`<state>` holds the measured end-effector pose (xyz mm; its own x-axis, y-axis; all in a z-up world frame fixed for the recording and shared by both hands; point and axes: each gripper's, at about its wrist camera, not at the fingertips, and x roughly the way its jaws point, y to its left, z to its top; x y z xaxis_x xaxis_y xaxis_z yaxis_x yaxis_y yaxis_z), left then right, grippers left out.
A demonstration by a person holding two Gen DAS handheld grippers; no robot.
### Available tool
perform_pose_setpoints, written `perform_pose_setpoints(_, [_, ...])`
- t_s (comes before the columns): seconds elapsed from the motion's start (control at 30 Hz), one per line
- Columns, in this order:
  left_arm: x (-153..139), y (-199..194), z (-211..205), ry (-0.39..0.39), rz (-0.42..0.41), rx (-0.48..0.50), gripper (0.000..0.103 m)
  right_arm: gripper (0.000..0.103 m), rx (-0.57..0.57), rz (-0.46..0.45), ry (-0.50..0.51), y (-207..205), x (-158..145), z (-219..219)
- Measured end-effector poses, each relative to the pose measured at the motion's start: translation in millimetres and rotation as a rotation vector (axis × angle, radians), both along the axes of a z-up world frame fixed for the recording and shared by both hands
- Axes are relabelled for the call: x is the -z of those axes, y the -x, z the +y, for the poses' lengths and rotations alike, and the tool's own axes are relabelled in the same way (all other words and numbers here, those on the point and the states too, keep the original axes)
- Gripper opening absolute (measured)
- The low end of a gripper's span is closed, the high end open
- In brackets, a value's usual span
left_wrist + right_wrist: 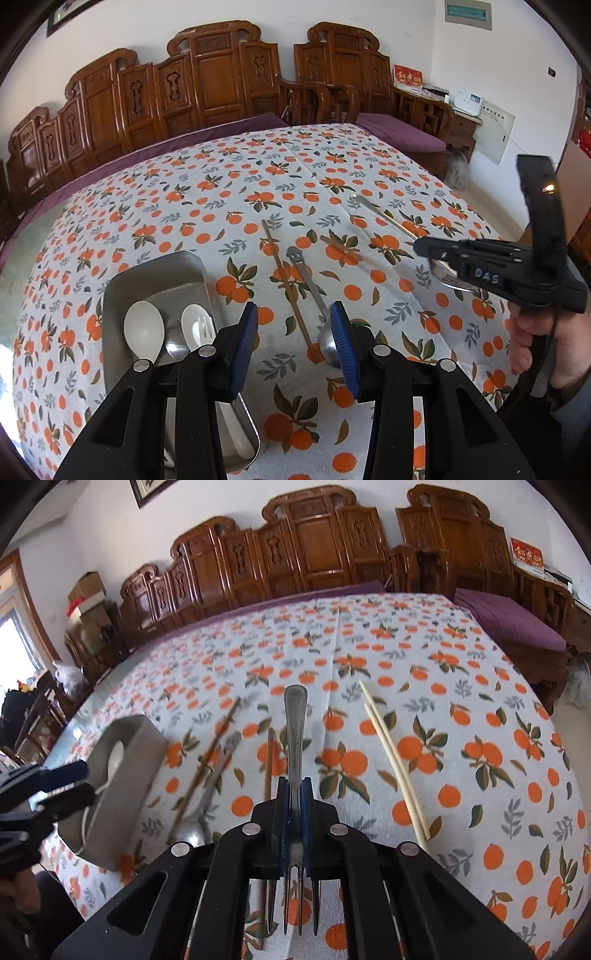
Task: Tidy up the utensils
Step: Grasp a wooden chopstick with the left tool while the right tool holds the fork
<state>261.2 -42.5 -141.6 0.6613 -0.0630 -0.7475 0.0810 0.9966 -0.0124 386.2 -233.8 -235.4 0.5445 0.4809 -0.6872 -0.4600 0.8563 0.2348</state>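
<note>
My left gripper [293, 345] is open and empty, above the cloth between the metal tray [155, 275] and a metal spoon with a smiley handle [308, 286]. The tray holds a white spoon [144, 328], a white fork and spoon [197, 325] and a metal spoon. My right gripper [293, 812] is shut on a metal fork [295, 723], handle pointing forward, tines toward the camera; it also shows in the left wrist view [448, 266]. Brown chopsticks [286, 284] lie beside the smiley spoon. Pale chopsticks [397, 764] lie right of the fork.
The table wears a cloth with an orange print [221, 192]. Carved wooden chairs [218, 77] line the far side, with purple cushions [399, 129]. In the right wrist view the tray [125, 771] is at left, the left gripper [48, 782] beside it.
</note>
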Motion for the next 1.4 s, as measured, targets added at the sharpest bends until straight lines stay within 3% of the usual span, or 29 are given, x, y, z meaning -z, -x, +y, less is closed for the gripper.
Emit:
perform_pose_setpoints(0.13, [2.4, -9.0, -1.4, 0.004, 0.023, 0.001, 0.039, 0.008, 0.013, -0.043, -0.006, 1.6, -11.5, -3.4])
perform_pose_setpoints(0.33, [15.6, -30.0, -1.2, 0.01, 0.079, -0.004, 0.038, 0.008, 0.012, -0.033, -0.001, -1.2, -8.0, -4.6])
perform_pose_setpoints(0.7, [55.2, -69.4, -12.2, -0.024, 0.194, -0.017, 0.018, 0.008, 0.004, 0.005, -0.005, -3.8, 1.7, -2.1])
perform_pose_setpoints(0.8, [62.8, -78.1, -11.5, -0.04, 0.215, -0.032, 0.017, 0.001, 0.001, 0.007, -0.003, -4.0, 3.0, -0.5])
perform_pose_setpoints(1.17, [80.9, -92.7, -5.9, -0.044, 0.268, -0.071, 0.013, 0.001, -0.017, 0.048, 0.015, -10.0, 17.2, 3.5])
perform_pose_setpoints(1.33, [80.3, -92.2, -7.1, -0.037, 0.286, -0.076, 0.004, 0.006, -0.013, 0.056, 0.043, -11.6, 21.5, 5.1])
perform_pose_setpoints(1.4, [80.0, -90.7, -6.1, -0.028, 0.288, -0.072, 0.004, 0.021, -0.02, 0.061, 0.065, -11.7, 25.3, 8.1])
